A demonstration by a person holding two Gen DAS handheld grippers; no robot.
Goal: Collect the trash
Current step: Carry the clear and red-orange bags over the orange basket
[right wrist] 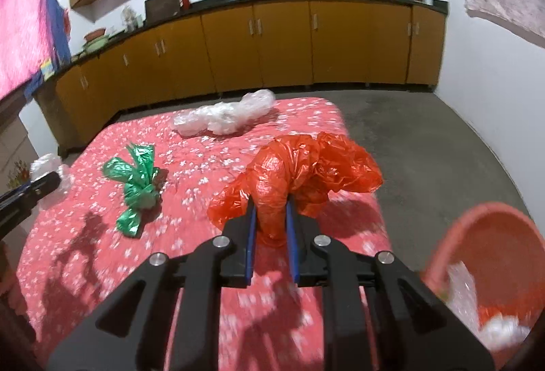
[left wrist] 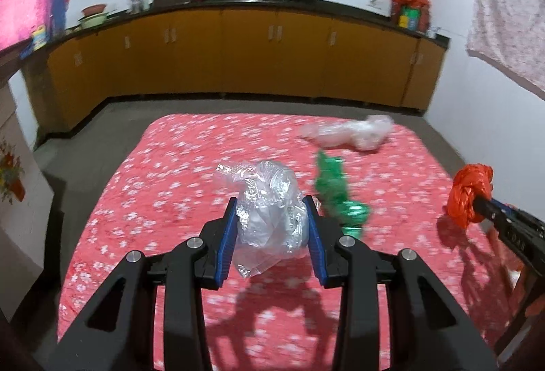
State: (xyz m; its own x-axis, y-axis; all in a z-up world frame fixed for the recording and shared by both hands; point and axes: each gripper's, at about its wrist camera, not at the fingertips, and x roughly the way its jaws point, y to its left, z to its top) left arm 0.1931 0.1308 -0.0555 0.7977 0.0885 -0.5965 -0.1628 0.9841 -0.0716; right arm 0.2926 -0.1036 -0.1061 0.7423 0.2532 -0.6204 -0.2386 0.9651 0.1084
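Jaws of the left gripper (left wrist: 272,224) are closed on a crumpled clear plastic bag (left wrist: 269,211), which is held above the red floral cloth (left wrist: 177,173). A crumpled orange bag (right wrist: 299,166) is pinched between the nearly closed jaws of the right gripper (right wrist: 270,234). Left of those jaws a knotted green bag (right wrist: 138,190) is seen on the cloth, a clear wrapper (right wrist: 224,113) beyond them, and a pink basin (right wrist: 494,255) holding trash to their right.

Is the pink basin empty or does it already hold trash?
Not empty: the pink basin holds clear and white crumpled plastic, with something orange beside it.
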